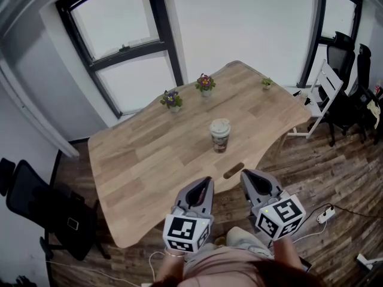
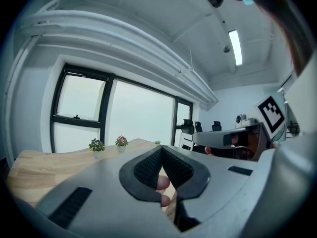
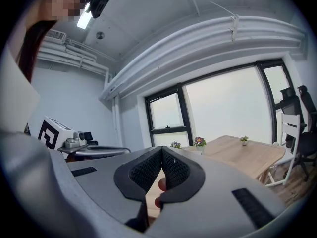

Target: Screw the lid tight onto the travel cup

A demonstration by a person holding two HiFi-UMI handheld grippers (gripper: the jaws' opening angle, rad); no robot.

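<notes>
Head view: travel cup (image 1: 220, 137) stands upright on the wooden table (image 1: 149, 160), approx. centre of frame, a bit right of mid-table. Its pale lid (image 1: 219, 125) sits on top; can't tell whether it's screwed down.

Both tongs are at the bottom of the frame, just off the table's near edge and well apart from the cup. Left gripper (image 1: 206, 180) is at lower centre-left and right gripper (image 1: 245, 174) at lower centre-right. They sit side by side w/ tips aimed up-frame toward the table.

Left gripper view: jaws fully together, ribbed pads meeting, nothing gripped. Right gripper view: same, pads touching, nothing held. In each view a pinkish shape shows thru the gap under the pads, possibly a finger; view too poor to be sure.

Along the table's far edge, upper centre of the head view, are two flower pots (image 1: 172, 100) w/ purple blooms. A small green plant (image 1: 267, 83) is at the upper-right corner. Black chair (image 1: 36, 202) at lower left, white chair (image 1: 322, 97) at right.
</notes>
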